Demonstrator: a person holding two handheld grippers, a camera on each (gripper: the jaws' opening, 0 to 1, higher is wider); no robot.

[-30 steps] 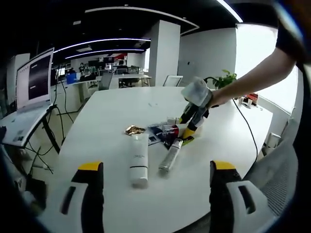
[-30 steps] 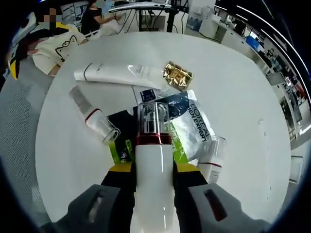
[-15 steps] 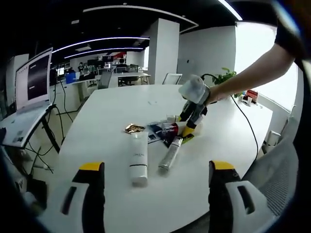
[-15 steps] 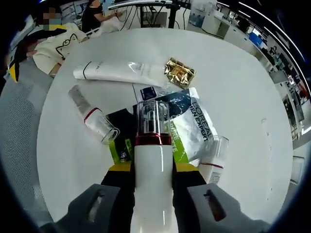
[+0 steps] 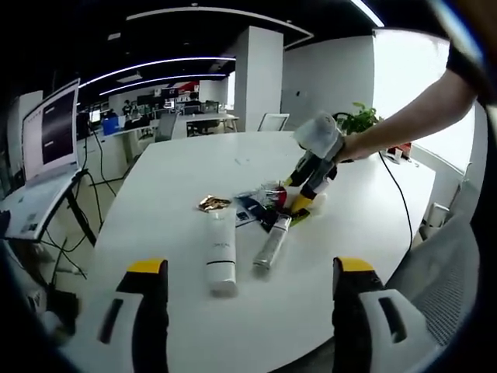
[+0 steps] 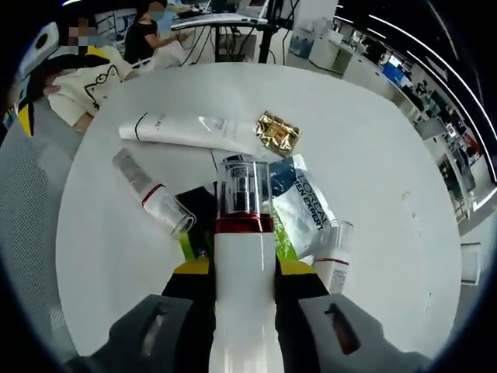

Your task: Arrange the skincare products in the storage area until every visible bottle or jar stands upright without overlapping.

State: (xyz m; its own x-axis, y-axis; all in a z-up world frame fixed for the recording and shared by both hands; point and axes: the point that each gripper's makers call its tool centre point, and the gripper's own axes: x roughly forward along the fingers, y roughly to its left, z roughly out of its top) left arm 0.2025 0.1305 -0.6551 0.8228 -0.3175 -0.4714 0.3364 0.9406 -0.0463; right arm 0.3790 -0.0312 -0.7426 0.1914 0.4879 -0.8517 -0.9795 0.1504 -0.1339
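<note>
Bottle (image 6: 243,295), white with a red band and clear cap, fills the lower centre of the right gripper view, clamped by the right gripper (image 6: 243,273); its base is cut off, its long axis points up-frame. Left gripper (image 5: 245,268) stands wide, holding nothing.

**One brand name legible**

In the right gripper view, at centre right of the frame, a dark and white sachet (image 6: 304,203) lying on the white table (image 6: 373,140) carries "L'ORÉAL" with "MEN EXPERT" beneath it. Print on the other products is too small to read.
</note>
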